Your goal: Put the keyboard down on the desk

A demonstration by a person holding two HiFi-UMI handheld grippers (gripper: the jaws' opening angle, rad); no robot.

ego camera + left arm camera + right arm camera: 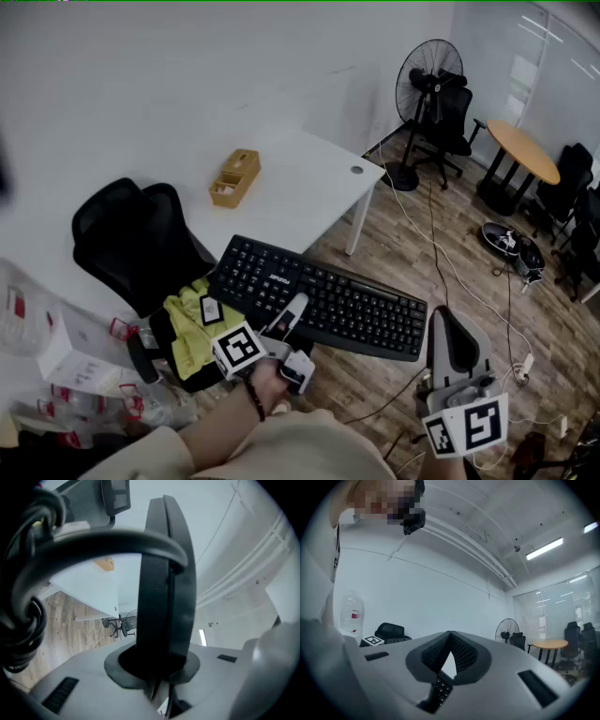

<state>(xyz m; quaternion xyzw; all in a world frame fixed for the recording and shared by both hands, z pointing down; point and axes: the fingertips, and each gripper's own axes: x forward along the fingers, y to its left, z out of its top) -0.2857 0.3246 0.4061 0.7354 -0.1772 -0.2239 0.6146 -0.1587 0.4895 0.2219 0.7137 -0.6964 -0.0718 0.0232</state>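
- keyboard (323, 298): black, full-size, in the air just off the table's (309, 187) near edge, over the wood floor (412, 253) beside the office chair (131, 234). Roughly flat, not resting on anything.
- left hand-held gripper (293, 312): clamped on the keyboard's near long edge, left of centre. The left gripper view shows the slab (164, 583) edge-on between the jaws, which press on both faces.
- its cable (23, 620) hangs in a bundled loop at the left of that view.
- right hand-held gripper (446, 323): jaws together at the tips, nothing between them, sitting just off the keyboard's right end and not touching it.
- Handling (judgement): light, stiff plastic, so it won't sag. A one-sided pinch on a long board leaves the right end free to droop or twist. Smooth casing, so it could slip. Keep the grip on the frame edge, not on the keycaps.
- Watch the cable; it could snag the chair.
- Table's near right corner is bare. A wooden box (235, 176) sits further back, well apart from the keyboard.
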